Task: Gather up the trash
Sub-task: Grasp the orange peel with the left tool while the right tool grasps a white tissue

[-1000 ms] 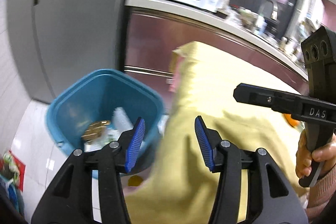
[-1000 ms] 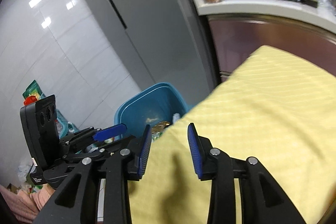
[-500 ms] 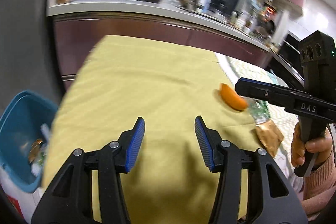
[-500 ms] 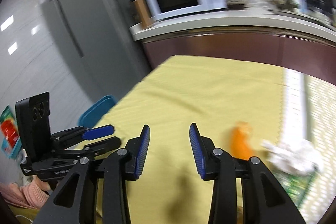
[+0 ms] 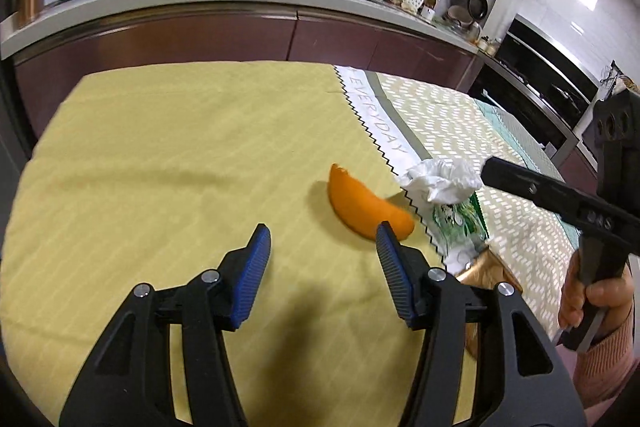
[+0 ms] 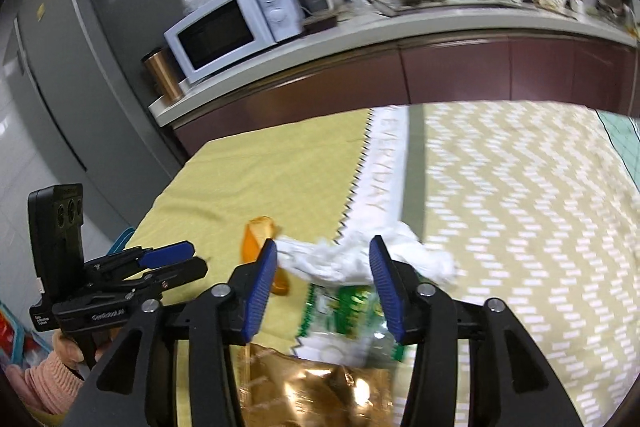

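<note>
In my left view, my left claw (image 5: pixel 322 251) hung over the yellow cloth (image 5: pixel 160 163), its jaws opening with nothing between them; its right finger cut across the lower tip of the one orange peel (image 5: pixel 362 205), a smooth curved wedge at frame centre. Just right of the peel lay one crumpled white tissue (image 5: pixel 440 181), soft and wrinkled, touching a glossy green-printed wrapper (image 5: pixel 460 223) whose print I could not read. Below that, a shiny gold bag (image 5: pixel 486 269) was mostly hidden behind my claw's arm. My right hand (image 5: pixel 596 301) sat at the right edge, sleeve cut off by the frame.

In my right view, blurred toward the right, my right claw (image 6: pixel 322 285) was also opening and held nothing; the tissue (image 6: pixel 332 263) showed in the gap between its ribbed blue pads (image 6: pixel 260 289), lying on the table beyond them. The peel (image 6: pixel 256 239) was half covered by the left pad. The wrapper (image 6: pixel 344 315) and crinkled gold bag (image 6: pixel 320 391) sat at lower centre, cut by the frame. My left claw (image 6: pixel 176 261) showed at lower left.
</note>
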A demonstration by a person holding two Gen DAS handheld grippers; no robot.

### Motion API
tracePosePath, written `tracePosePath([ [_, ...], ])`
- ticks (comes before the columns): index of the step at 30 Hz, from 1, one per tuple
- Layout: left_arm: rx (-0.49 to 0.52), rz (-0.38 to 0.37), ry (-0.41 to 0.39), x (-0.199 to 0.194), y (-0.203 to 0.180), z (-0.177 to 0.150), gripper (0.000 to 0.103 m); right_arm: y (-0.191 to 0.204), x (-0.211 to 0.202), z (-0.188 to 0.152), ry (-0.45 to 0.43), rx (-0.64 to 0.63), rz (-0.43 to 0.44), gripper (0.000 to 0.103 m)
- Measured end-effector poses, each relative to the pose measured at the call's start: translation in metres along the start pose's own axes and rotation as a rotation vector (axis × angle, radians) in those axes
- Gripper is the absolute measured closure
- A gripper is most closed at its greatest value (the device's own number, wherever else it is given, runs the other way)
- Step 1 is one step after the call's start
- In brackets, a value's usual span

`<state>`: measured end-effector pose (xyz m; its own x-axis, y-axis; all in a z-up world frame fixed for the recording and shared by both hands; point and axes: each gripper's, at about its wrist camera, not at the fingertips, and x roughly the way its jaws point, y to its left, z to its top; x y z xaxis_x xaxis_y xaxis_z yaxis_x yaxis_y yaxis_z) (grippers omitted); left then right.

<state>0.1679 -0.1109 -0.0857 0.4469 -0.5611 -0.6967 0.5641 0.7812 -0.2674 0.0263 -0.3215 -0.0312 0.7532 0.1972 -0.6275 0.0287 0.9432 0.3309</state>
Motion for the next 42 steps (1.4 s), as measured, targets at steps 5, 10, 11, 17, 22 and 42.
tracePosePath([
  [5, 0.000, -0.002, 0.046, 0.029, -0.010, 0.013, 0.048, -0.008, 0.004, -0.005, 0.012, 0.025, -0.002, 0.050],
  [10, -0.006, -0.008, 0.071, 0.047, -0.014, 0.024, 0.047, -0.008, 0.012, -0.007, 0.023, 0.027, 0.017, 0.041],
  [11, -0.006, -0.012, 0.075, 0.050, -0.015, 0.027, 0.047, -0.007, 0.013, -0.007, 0.024, 0.023, 0.019, 0.041],
  [17, -0.003, -0.029, 0.091, 0.059, -0.018, 0.032, 0.047, -0.002, 0.022, -0.006, 0.041, -0.001, 0.014, 0.042],
  [22, 0.019, -0.059, 0.109, 0.065, -0.025, 0.032, 0.049, -0.003, 0.024, -0.007, 0.048, -0.002, 0.021, 0.066],
  [42, -0.005, -0.157, 0.138, 0.073, -0.037, 0.026, 0.081, -0.001, 0.006, 0.002, -0.013, -0.019, 0.057, 0.094],
])
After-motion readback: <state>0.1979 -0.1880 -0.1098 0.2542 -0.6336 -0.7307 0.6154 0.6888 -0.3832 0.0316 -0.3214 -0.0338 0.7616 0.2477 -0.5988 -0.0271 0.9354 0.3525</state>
